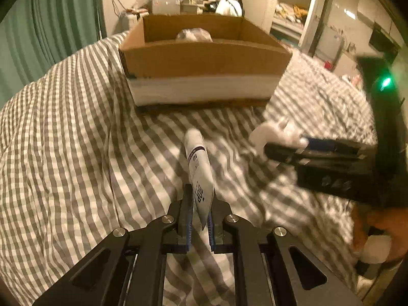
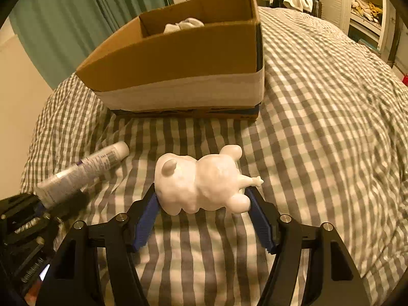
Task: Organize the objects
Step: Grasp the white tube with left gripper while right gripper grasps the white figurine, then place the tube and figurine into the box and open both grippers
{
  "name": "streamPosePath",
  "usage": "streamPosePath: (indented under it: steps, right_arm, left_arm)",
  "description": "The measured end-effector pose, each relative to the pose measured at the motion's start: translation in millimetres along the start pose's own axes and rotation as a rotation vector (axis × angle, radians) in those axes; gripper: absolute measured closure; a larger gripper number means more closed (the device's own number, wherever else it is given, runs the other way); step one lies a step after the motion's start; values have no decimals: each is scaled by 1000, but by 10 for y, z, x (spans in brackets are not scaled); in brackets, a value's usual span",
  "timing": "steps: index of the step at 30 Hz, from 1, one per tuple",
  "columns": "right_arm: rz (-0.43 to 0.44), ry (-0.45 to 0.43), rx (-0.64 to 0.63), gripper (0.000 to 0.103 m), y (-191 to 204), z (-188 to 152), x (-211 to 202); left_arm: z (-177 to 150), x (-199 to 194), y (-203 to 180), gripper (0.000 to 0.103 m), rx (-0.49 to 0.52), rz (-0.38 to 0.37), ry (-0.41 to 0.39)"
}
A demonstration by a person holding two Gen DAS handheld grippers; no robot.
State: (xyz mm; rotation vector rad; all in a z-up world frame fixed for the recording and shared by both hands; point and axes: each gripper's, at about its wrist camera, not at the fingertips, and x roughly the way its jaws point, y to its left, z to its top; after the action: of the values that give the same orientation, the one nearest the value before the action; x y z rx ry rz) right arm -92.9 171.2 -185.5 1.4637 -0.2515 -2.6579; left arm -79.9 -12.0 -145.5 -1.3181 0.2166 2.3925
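1. The cardboard box sits on the checked bedcover ahead of both grippers, with a white crumpled item inside.
2. The left gripper is clamped on the crimped end of a white tube, which points toward the box.
3. The right gripper pinches a white figurine between half-spread blue pads.

Box on bedspread, ahead of both my claws. Crumpled bundle in box, toward far wall. Tube between my left claw jaws, cap end toward box. Figurine crosswise between my right claw jaws, right of tube.
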Motion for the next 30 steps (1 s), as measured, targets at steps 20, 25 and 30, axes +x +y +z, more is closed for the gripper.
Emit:
streamPosePath:
  steps: [20, 25, 30]
  right_arm:
    - [4, 0, 16, 36, -128, 29, -41]
    - [8, -37, -10, 36, -19, 94, -188]
    - [7, -109, -61, 36, 170, 275, -547]
  left_arm:
    - [233, 277, -57, 83, 15, 59, 1]
    - [314, -8, 6, 83, -27, 36, -41]
    - [537, -426, 14, 83, -20, 9, -130]
